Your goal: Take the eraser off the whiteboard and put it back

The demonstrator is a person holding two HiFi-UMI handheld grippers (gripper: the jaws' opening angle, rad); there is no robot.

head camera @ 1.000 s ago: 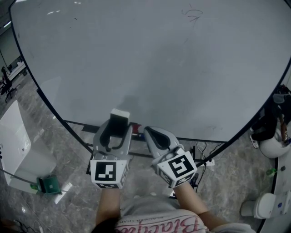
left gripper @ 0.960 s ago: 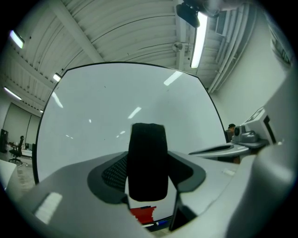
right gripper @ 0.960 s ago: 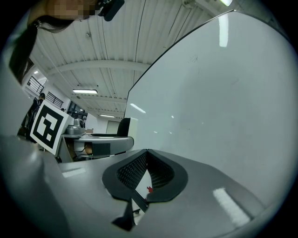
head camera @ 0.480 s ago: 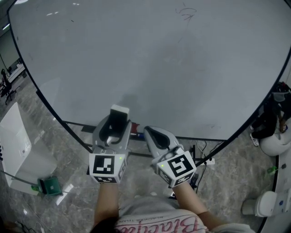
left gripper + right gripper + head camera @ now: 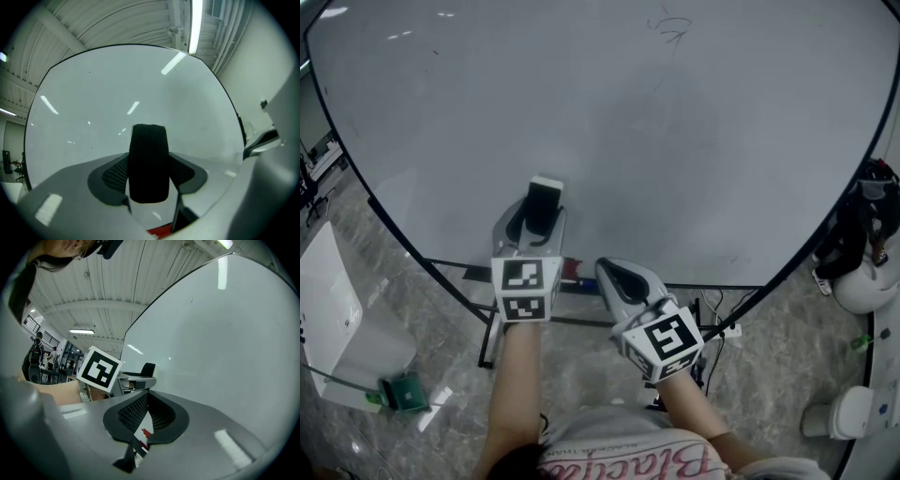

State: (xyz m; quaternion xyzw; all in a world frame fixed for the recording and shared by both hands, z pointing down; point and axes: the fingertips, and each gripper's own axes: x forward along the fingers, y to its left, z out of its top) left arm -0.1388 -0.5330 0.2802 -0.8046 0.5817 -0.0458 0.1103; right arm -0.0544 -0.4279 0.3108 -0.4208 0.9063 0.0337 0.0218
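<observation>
The eraser, black felt with a white back, sits between the jaws of my left gripper, which is shut on it close in front of the whiteboard. In the left gripper view the eraser stands upright between the dark pads, its felt end towards the board. My right gripper hangs lower, near the board's bottom edge, shut with nothing in it. The right gripper view shows its pads meeting at the tips, and the left gripper with the eraser beyond.
A red marker lies on the ledge under the board. A faint scribble marks the board's top. A white box and a green item sit on the floor at left; cables and a white helmet at right.
My left gripper has carried the eraser up the picture, closer to the whiteboard's face. The right gripper has stayed where it was.
</observation>
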